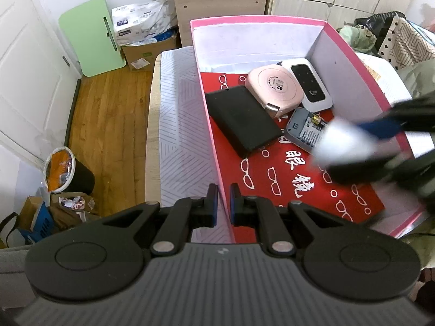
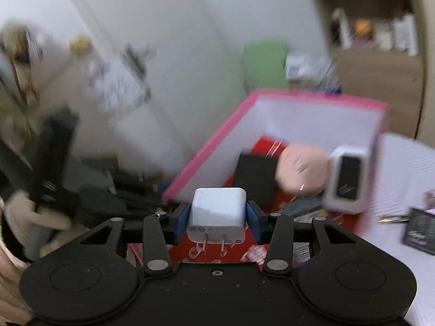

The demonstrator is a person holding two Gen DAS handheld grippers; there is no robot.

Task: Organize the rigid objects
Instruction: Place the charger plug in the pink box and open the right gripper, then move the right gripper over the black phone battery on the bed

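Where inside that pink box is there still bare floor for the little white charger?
The pink box is crowded at its far right corner: black case, pink round case, white device and grey device bunch there. Bare red floor lies along the near wall, and between the black case and far wall.

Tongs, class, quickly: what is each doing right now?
Left tongs: closed on the pink box's wall.
Right tongs: closed on the white charger plug.
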